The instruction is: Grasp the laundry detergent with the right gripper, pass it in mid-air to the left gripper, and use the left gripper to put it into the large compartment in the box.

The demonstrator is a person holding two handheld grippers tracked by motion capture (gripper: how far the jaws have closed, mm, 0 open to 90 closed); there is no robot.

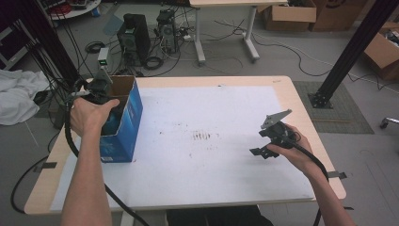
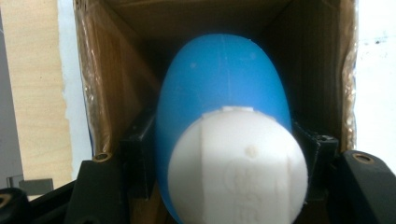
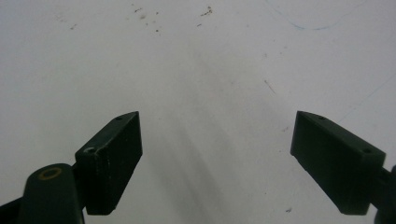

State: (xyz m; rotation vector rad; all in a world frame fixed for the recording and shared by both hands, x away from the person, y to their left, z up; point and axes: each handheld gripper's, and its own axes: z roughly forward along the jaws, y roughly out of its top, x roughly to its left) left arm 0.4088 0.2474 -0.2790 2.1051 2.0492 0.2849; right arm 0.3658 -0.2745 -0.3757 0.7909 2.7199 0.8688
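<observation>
A pale wooden worktop (image 1: 301,101) stood in a cluttered room, most of its top covered by a scuffed white sheet (image 1: 211,141), with computer towers (image 1: 134,35), loose cables and cardboard cartons on the grey floor beyond.

A smooth blue egg-shaped plastic object with a white rounded cap (image 2: 224,135) sat clamped between the jaws of the left tool (image 2: 226,158), the black jaws pressing its two sides. It was held inside the open mouth of a blue cardboard box with a plain brown interior (image 1: 123,117), which stood upright at the left edge of the worktop on the white sheet. In the left gripper view the box's brown walls surrounded the egg on three sides.

The left hand (image 1: 91,115) gripped its tool at the box's opening, forearm running straight up from the bottom of the high view, wrist bent slightly inward toward the box.

Well apart, at the right side of the sheet, the right hand (image 1: 291,148) held the right tool (image 1: 259,151) low over the sheet, pointing leftward. Its jaws stood wide apart with nothing between them, bare white sheet beneath.
</observation>
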